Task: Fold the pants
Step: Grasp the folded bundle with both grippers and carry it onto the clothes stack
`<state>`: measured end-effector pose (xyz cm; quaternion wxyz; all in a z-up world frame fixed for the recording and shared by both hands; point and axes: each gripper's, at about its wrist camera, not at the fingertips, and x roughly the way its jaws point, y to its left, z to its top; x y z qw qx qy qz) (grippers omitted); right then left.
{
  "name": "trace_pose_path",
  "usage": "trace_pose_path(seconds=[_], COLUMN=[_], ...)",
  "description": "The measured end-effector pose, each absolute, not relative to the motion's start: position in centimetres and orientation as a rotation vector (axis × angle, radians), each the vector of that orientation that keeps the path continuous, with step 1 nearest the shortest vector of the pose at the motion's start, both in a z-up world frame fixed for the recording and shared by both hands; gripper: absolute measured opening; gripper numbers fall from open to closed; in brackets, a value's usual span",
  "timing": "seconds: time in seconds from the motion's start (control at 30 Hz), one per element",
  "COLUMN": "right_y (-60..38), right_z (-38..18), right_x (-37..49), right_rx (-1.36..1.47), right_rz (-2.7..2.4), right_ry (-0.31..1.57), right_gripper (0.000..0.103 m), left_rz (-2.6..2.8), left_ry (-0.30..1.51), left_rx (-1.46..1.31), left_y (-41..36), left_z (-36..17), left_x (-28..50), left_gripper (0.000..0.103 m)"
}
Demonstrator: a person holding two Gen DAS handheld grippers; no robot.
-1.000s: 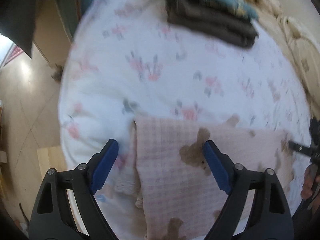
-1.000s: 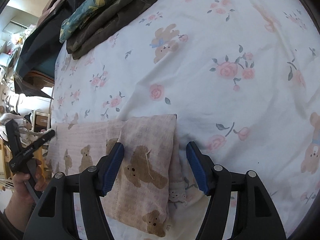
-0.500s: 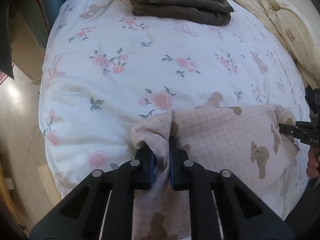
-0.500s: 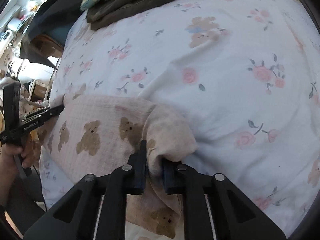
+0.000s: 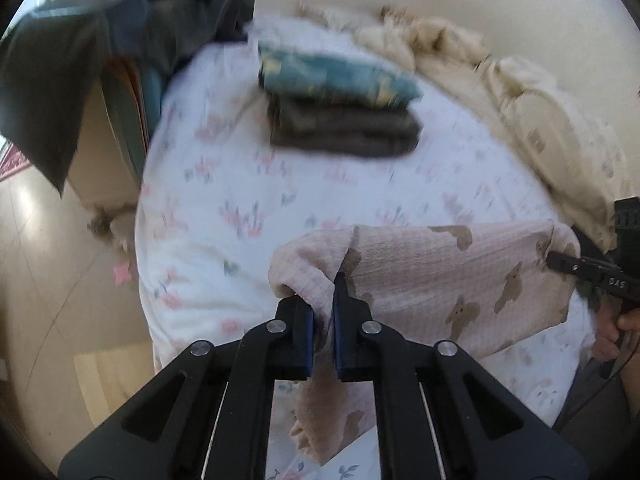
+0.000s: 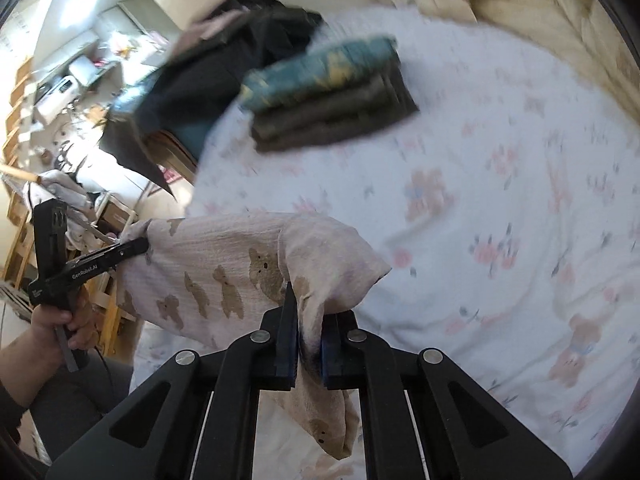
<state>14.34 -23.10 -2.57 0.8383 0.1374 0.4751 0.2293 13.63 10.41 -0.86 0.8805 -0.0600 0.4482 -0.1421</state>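
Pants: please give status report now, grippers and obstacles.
Left gripper and right gripper shut on pants, one at each end. Pants off the bed. Folded stack beyond, apart.

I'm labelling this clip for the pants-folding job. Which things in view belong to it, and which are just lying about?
In the job:
- pink waffle-knit pants with brown bears
- left tongs, shut on one end
- right tongs, shut on the other end

Lying about:
- stack of folded dark and teal clothes
- white floral bedsheet
- cream rumpled quilt

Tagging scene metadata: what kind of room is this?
Most likely a home bedroom: a bed under a floral sheet, a rumpled cream duvet, and folded clothes stacked beyond the teddy-print pants both grippers hold.
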Motion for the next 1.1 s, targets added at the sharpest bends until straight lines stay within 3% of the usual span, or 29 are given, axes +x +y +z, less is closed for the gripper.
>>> trace_pose_path(seconds=[0.33, 0.57, 0.83, 1.1], right_y=[-23.0, -22.8, -22.0, -19.5], right_z=[3.4, 5.2, 4.0, -3.5], right_x=[20.0, 30.5, 45.9, 58.0], right_rx=[0.214, 0.190, 0.142, 0.062], right_rz=[0.496, 0.466, 0.423, 0.363], right_ry=[0.897, 0.894, 0.947, 1.118], right_gripper=[0.006, 0.006, 0.007, 0.007], left_rz=[-0.331, -0.303, -0.267, -0.188], left_ry=[0.805, 0.797, 0.853, 0.961], left_rx=[-0.066, -0.060, 0.010, 0.120], left_y=[9.9, 9.7, 10.0, 9.4], left_z=[4.8, 6.7, 4.3, -2.4], left_x=[18.6, 29.4, 45.9, 55.1], left_gripper=[0.005, 0.005, 0.005, 0.009])
